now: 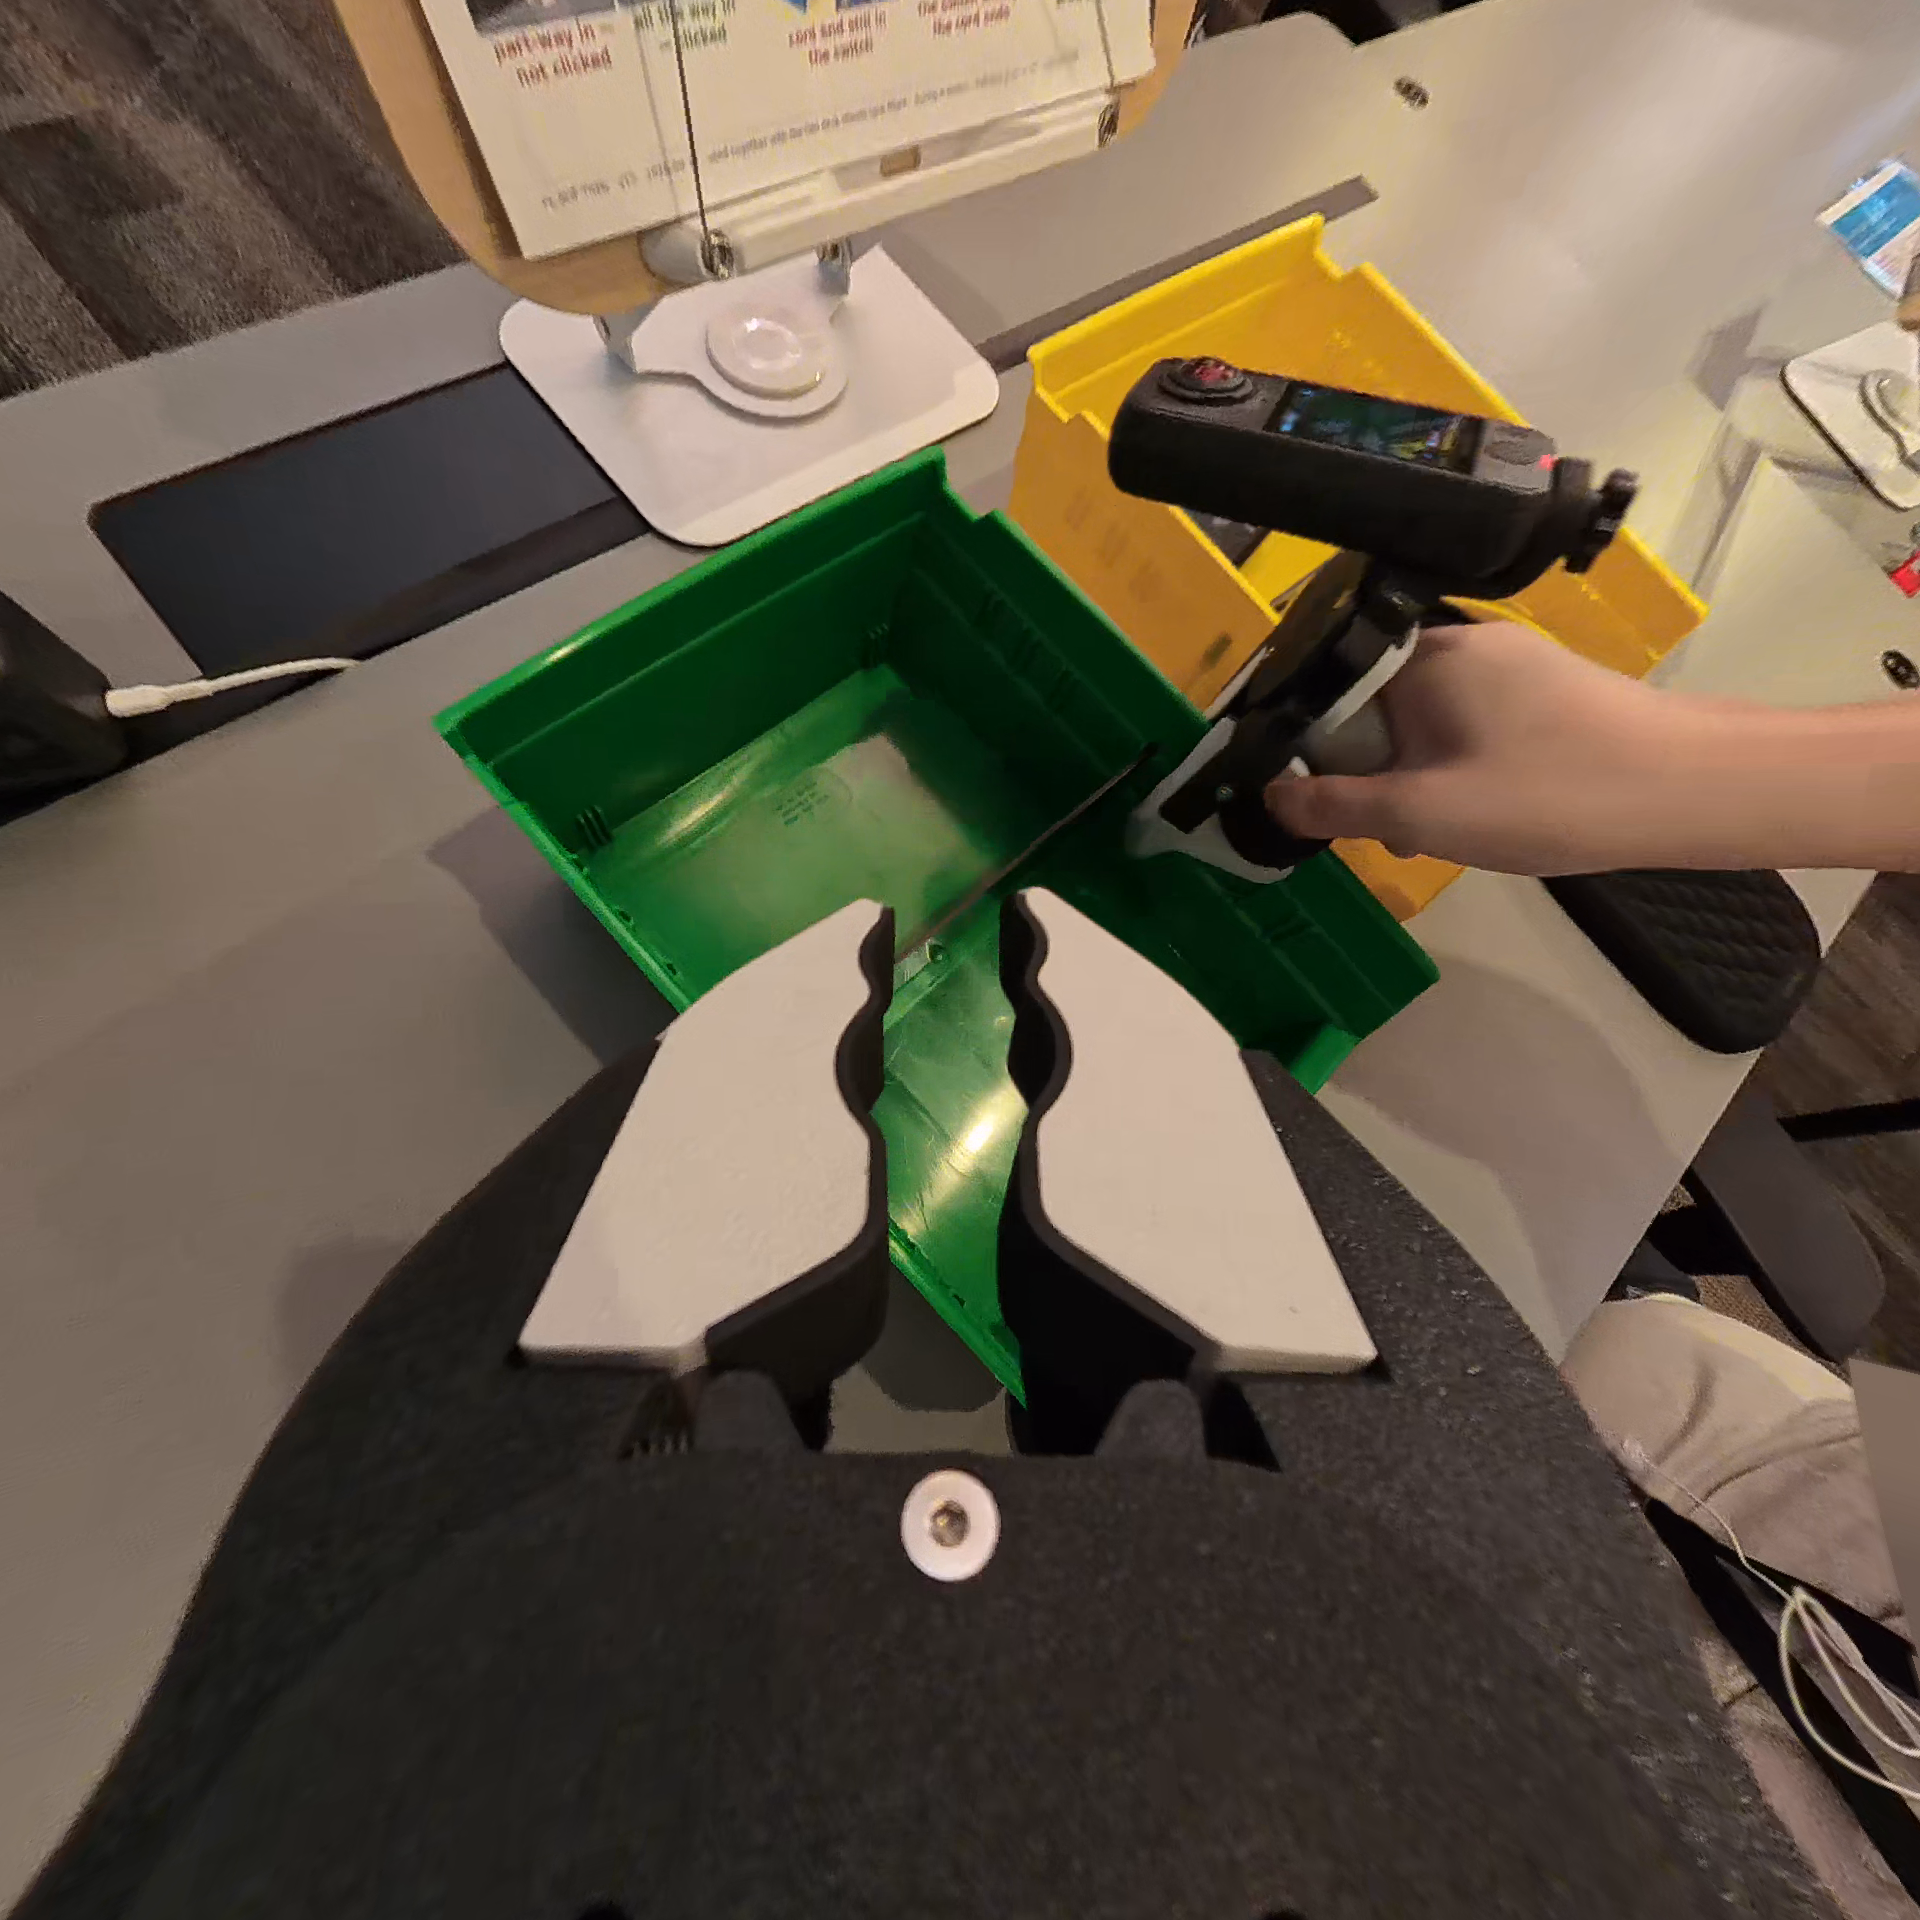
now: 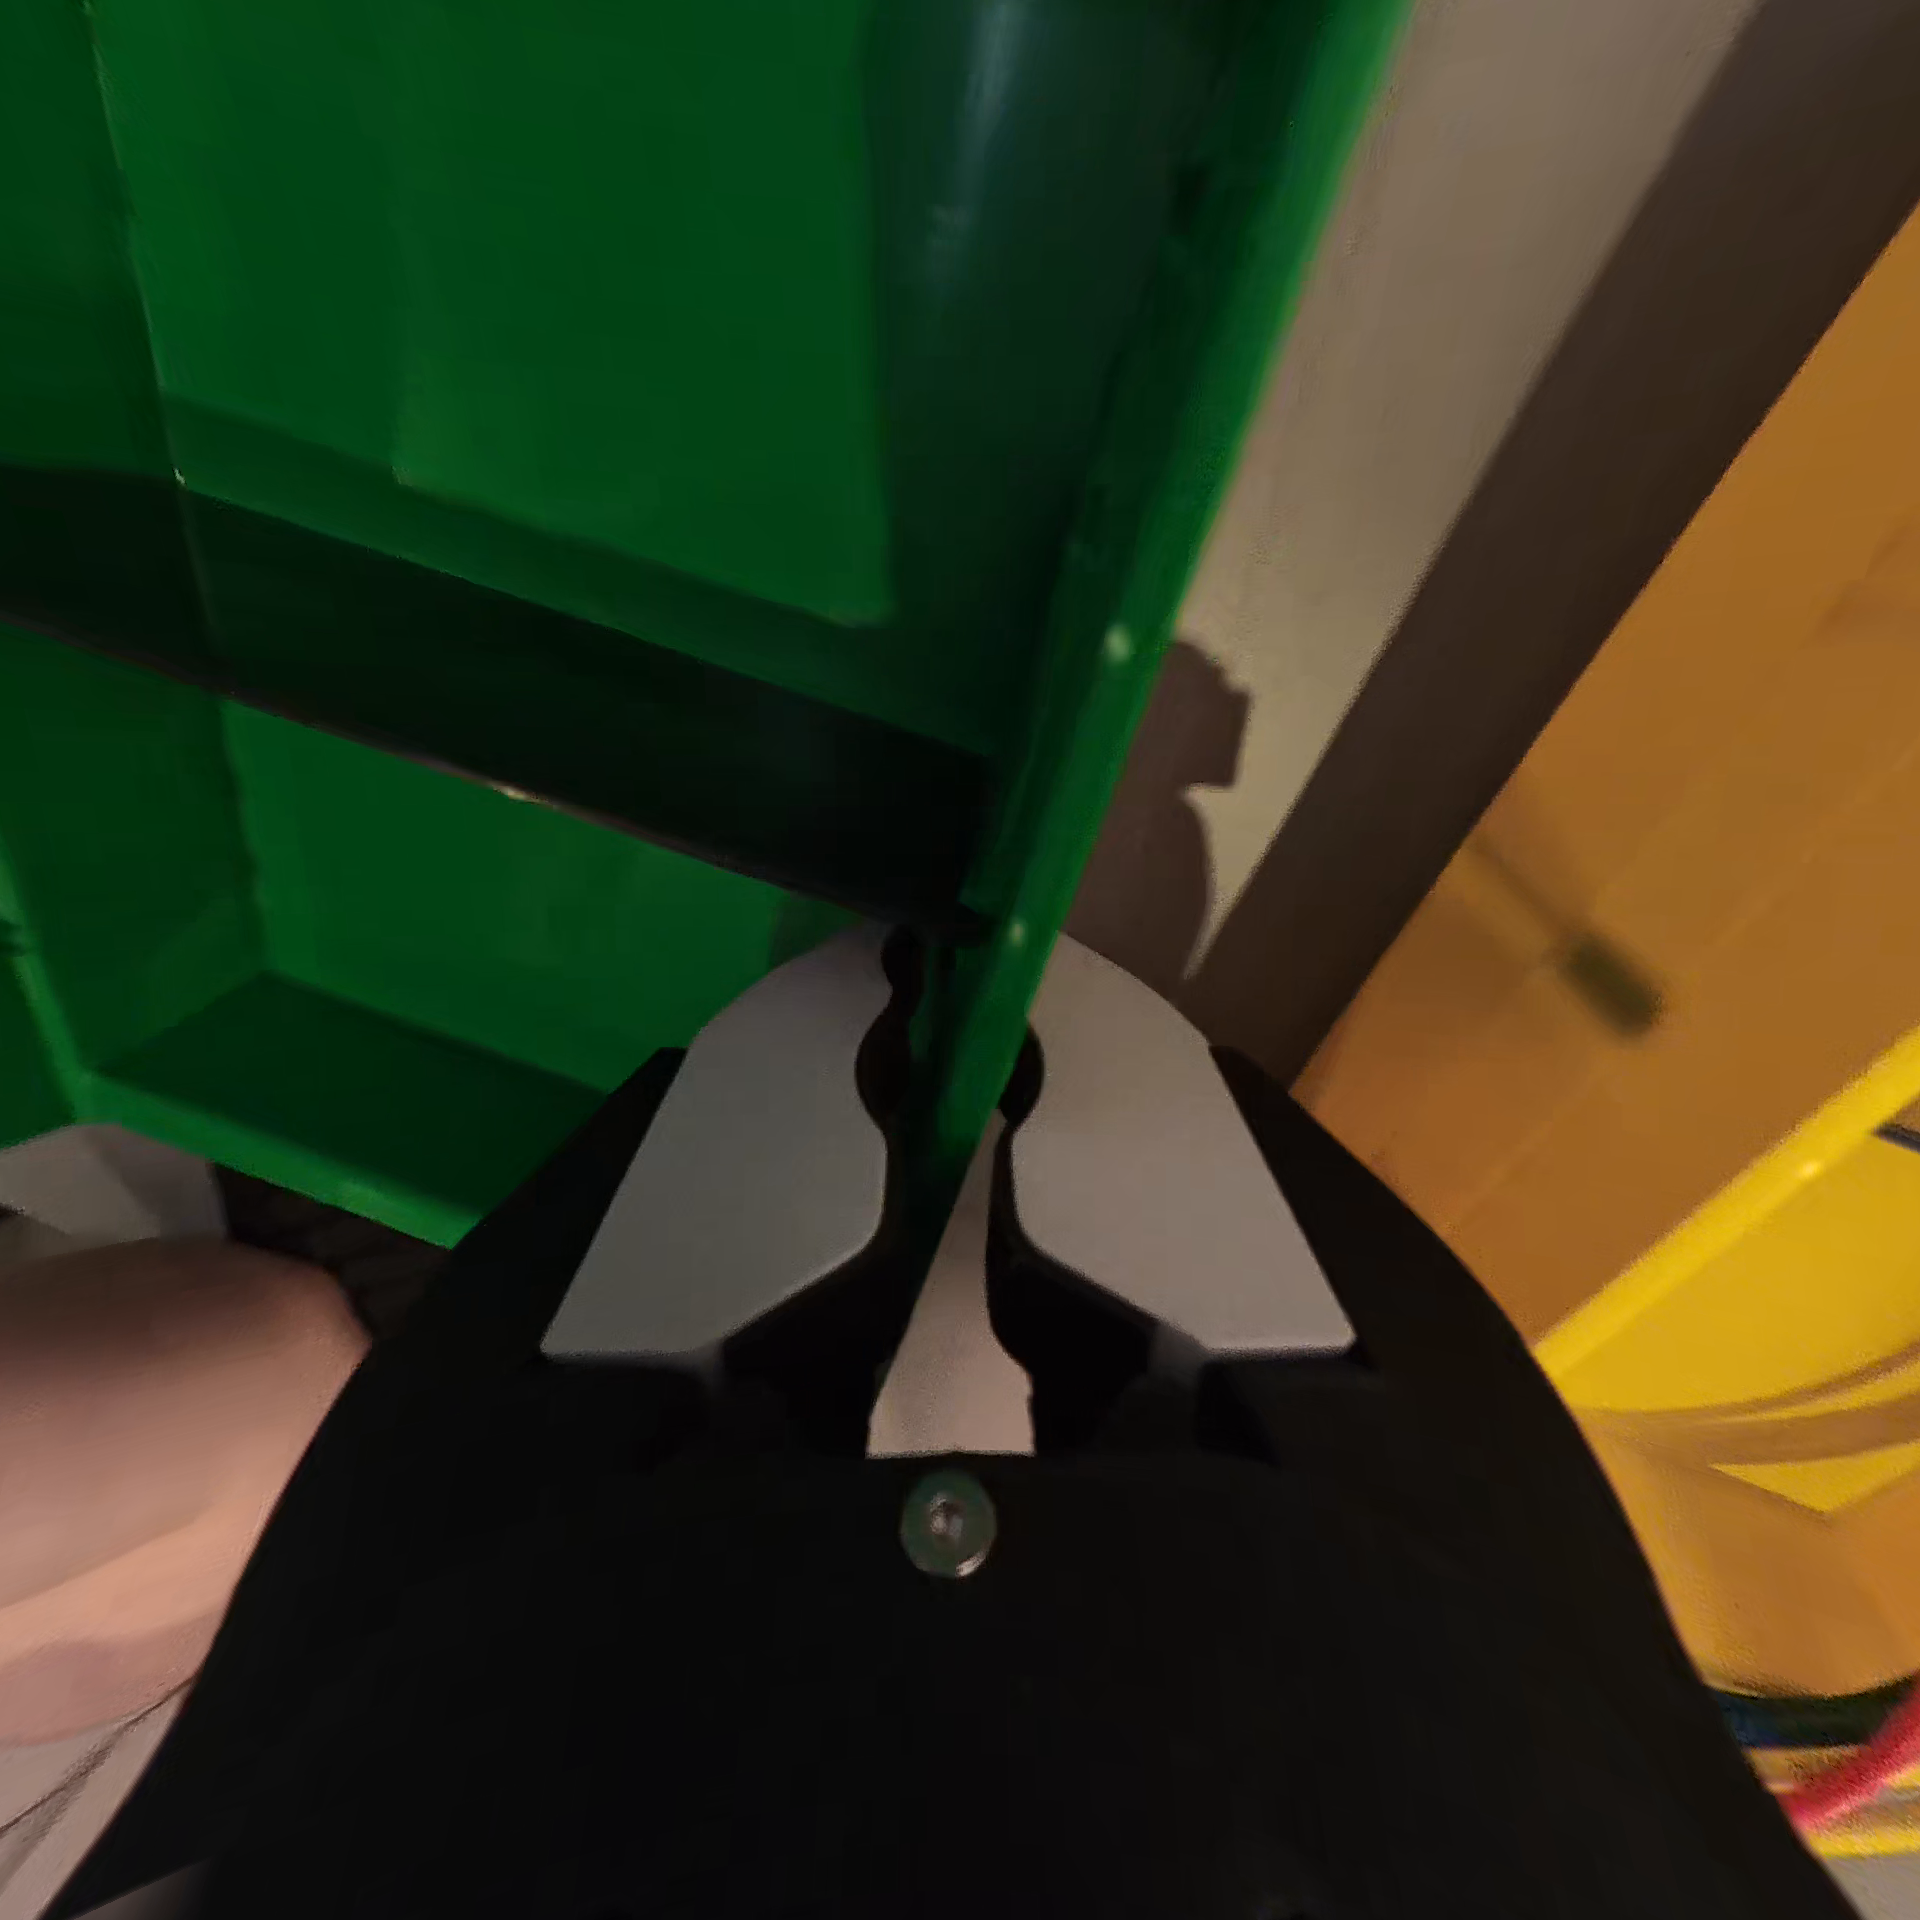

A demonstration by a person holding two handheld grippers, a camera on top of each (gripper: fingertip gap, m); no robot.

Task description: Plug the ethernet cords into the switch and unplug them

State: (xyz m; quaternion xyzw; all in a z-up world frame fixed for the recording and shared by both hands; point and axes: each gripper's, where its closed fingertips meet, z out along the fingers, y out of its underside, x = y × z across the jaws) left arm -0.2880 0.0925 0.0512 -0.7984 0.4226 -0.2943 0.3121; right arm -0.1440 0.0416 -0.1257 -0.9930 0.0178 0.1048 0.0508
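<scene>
- The grey tabletop fills most of the left wrist view, with a dark inset panel toward its far left side.
- A green bin sits tilted on the tabletop, its open side turned toward the left wrist camera so its glossy floor and ribbed walls show.
- A yellow bin stands just beside and behind the green bin. In the right wrist view some coloured cords show inside it at the lower right, blurred; I cannot tell whether these are the ethernet cords, and no switch can be made out in either view.
- A stand with a white base holds a printed sheet at the far edge of the tabletop.
- The left claw hovers over the near part of the green bin; its grey fingers stand narrowly apart with only the bin floor showing between them, so nothing is held.
- The right claw, held by a hand, is closed on the green bin's side wall: one pad inside the bin, the other outside, both against the thin green plastic.
- A thin black divider strip runs across the green bin's interior and meets that wall beside the right claw.
- A white cable lies at the left edge of the tabletop.
</scene>
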